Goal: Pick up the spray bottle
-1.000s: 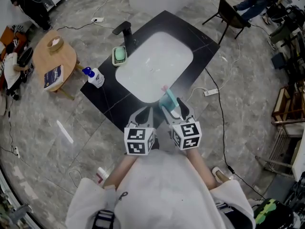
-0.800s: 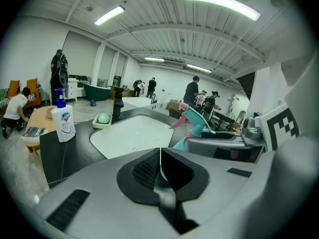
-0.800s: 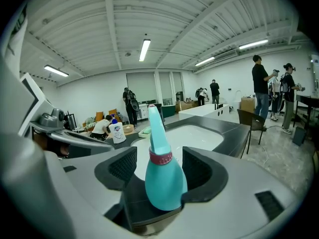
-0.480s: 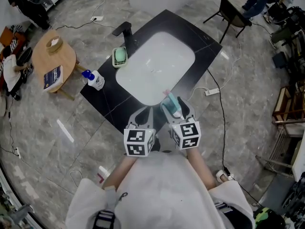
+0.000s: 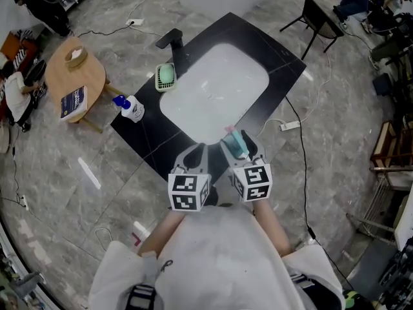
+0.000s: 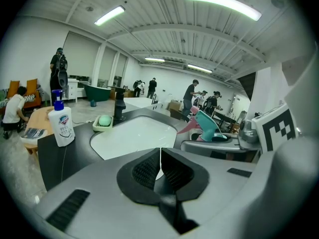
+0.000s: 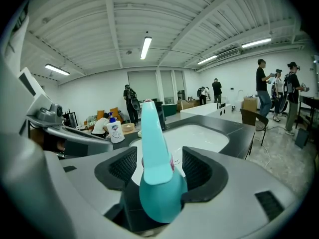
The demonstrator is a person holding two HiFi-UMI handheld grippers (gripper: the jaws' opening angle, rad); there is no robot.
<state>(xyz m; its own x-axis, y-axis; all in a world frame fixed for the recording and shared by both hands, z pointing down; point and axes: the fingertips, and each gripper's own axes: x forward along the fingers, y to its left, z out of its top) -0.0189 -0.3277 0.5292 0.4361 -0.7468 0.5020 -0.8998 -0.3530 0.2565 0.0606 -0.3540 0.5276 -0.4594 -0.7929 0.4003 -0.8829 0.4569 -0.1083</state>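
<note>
little has been moved since 1 s ago: the table [image 5: 155,131] is only shifted slightly in the head view, and both grippers are kept near the body. the spray bottle [image 7: 154,153] is clamped between the jaws of the right gripper [image 7: 158,166], nozzle pointed fwd past them. the left gripper [image 6: 160,171] jaws are pressed together, w/ nothing between. risk: the rounded head could be lost from the jaws if tilted, since the pads seem barely seated.

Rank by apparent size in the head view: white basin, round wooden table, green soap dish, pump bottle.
1. white basin
2. round wooden table
3. green soap dish and pump bottle: too alike to rank.
</note>
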